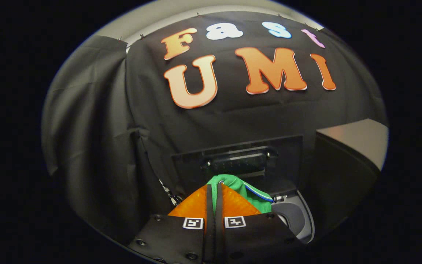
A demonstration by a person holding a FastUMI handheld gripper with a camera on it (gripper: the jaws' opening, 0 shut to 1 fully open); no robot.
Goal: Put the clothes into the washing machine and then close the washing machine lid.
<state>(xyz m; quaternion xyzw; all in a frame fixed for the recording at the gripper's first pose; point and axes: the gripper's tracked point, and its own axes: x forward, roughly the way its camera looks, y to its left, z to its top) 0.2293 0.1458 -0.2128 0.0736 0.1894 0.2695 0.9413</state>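
Two fingers of the gripper (214,194) stand nearly closed at lower centre of the frame, pinching a green garment (249,192) that bunches just past their tips. Right of them, lower right, lies the washing machine's grey rim (300,220), with its raised dark lid (240,161) beyond; I judge the cloth must travel rightward and down.

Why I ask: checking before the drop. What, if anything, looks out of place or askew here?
Nothing stands out. The gripper is shut on the green cloth garment, held in front of the raised dark washing machine lid.
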